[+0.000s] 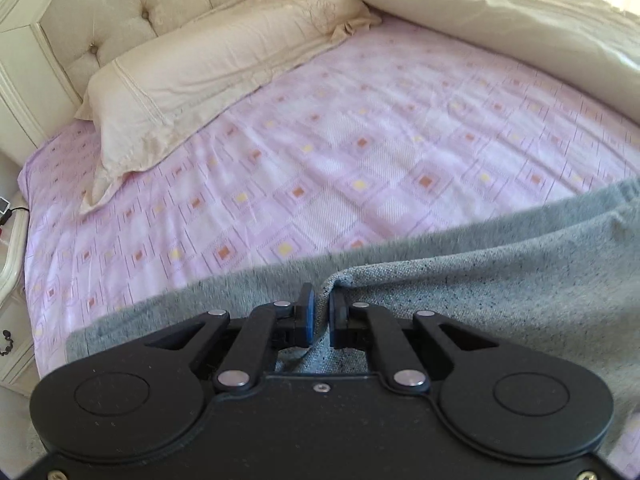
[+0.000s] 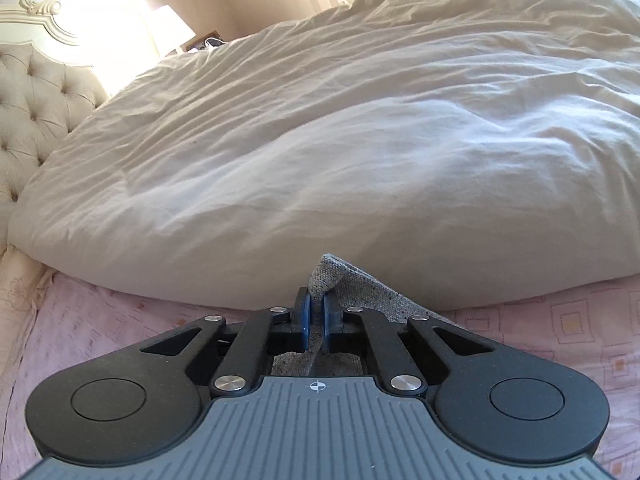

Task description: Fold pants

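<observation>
Grey speckled knit pants [image 1: 480, 292] lie across the near part of a bed. In the left wrist view my left gripper [image 1: 322, 300] is shut on a fold of their edge, and the cloth runs from the pinch off to the right. A corner of the same pants [image 2: 352, 280] pokes up between the blue pads of my right gripper [image 2: 316, 302] in the right wrist view. That gripper is shut on the fabric, which trails down to the right behind its linkage. Most of the garment is hidden under both tools.
A pink patterned sheet [image 1: 320, 152] covers the mattress. A cream pillow [image 1: 208, 76] leans at the tufted headboard [image 1: 120, 8]. A big cream duvet [image 2: 360, 140] is heaped just beyond the right gripper. A white nightstand [image 1: 8, 260] stands at the bed's left edge.
</observation>
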Demonstrator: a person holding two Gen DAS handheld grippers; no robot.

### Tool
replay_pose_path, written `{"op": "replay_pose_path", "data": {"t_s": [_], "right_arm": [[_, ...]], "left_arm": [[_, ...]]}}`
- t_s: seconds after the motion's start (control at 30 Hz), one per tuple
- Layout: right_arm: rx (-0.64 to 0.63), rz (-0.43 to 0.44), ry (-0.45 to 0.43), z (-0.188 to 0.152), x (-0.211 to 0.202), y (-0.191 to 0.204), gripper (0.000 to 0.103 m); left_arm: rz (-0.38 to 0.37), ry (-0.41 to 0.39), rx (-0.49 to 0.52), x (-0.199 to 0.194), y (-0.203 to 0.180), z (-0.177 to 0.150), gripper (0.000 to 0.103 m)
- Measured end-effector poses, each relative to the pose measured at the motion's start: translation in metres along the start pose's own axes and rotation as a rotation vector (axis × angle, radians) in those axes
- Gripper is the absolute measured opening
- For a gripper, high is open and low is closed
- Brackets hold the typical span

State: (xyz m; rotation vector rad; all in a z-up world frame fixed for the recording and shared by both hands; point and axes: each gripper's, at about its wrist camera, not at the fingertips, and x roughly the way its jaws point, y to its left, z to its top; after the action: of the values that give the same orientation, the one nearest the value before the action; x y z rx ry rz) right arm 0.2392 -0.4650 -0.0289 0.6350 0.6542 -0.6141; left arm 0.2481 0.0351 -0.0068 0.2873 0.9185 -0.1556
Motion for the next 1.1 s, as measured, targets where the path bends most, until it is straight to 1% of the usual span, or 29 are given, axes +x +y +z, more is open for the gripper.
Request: {"op": "replay_pose_path", "data": {"t_s": [0.07,0.13,0.17,0.2,0.23,0.27,0.3,0.37,0.47,0.5,0.53,0.57,0.6,0.67,0.7,0.73,0.87,1.0,1.1], "right_arm": [[0.000,-0.002,-0.015,0.006,0.004,0.006,0.006],[0.001,-0.011,-0.017,0.011,0.013,0.010,0.006],[-0.001,-0.018,-0.004,0.011,0.019,0.011,0.006],[-0.011,-0.027,0.028,0.011,0.028,0.012,0.007],[-0.024,-0.033,0.068,0.010,0.037,0.013,0.009],[-0.040,-0.044,0.096,0.008,0.044,0.014,0.010],[-0.061,-0.052,0.105,0.006,0.049,0.015,0.011],[-0.103,-0.028,0.086,0.001,0.046,0.017,0.024],[-0.126,0.014,0.037,0.000,0.028,0.019,0.031],[-0.130,0.037,0.004,-0.001,0.016,0.022,0.032],[-0.132,0.055,-0.020,-0.001,0.006,0.023,0.033],[-0.134,0.070,-0.032,-0.002,-0.003,0.025,0.033],[-0.139,0.099,-0.040,-0.004,-0.014,0.028,0.033],[-0.154,0.159,-0.038,-0.010,-0.035,0.033,0.033],[-0.165,0.181,-0.034,-0.014,-0.043,0.037,0.033],[-0.178,0.205,-0.029,-0.019,-0.051,0.041,0.033],[-0.280,0.315,0.030,-0.048,-0.078,0.068,0.034],[-0.342,0.448,0.116,-0.091,-0.107,0.096,0.034],[-0.389,0.520,0.177,-0.128,-0.123,0.115,0.034]], "left_arm": [[-0.004,-0.007,-0.008,0.002,0.001,0.008,0.011],[0.012,-0.009,-0.001,0.009,-0.001,0.014,0.011],[0.013,0.001,-0.004,0.016,-0.001,0.016,0.011],[0.006,0.029,-0.008,0.025,-0.001,0.017,0.011],[-0.001,0.063,-0.006,0.034,-0.002,0.016,0.015],[0.003,0.094,0.000,0.044,-0.003,0.014,0.023],[0.009,0.110,0.007,0.051,-0.004,0.012,0.024],[0.006,0.109,0.007,0.053,-0.003,0.009,0.026],[-0.027,0.068,-0.045,0.032,0.008,0.016,0.026],[-0.041,0.047,-0.060,0.023,0.013,0.019,0.027],[-0.049,0.028,-0.072,0.014,0.017,0.023,0.032],[-0.051,0.010,-0.082,0.005,0.021,0.026,0.034],[-0.045,-0.010,-0.088,-0.004,0.025,0.028,0.034],[-0.021,-0.045,-0.098,-0.022,0.033,0.029,0.034],[-0.018,-0.051,-0.107,-0.029,0.038,0.027,0.036],[-0.014,-0.052,-0.114,-0.033,0.043,0.025,0.040],[0.026,-0.041,-0.145,-0.045,0.066,0.003,0.040],[0.043,0.004,-0.213,-0.049,0.097,-0.033,0.040],[0.067,0.041,-0.259,-0.051,0.119,-0.062,0.040]]}}
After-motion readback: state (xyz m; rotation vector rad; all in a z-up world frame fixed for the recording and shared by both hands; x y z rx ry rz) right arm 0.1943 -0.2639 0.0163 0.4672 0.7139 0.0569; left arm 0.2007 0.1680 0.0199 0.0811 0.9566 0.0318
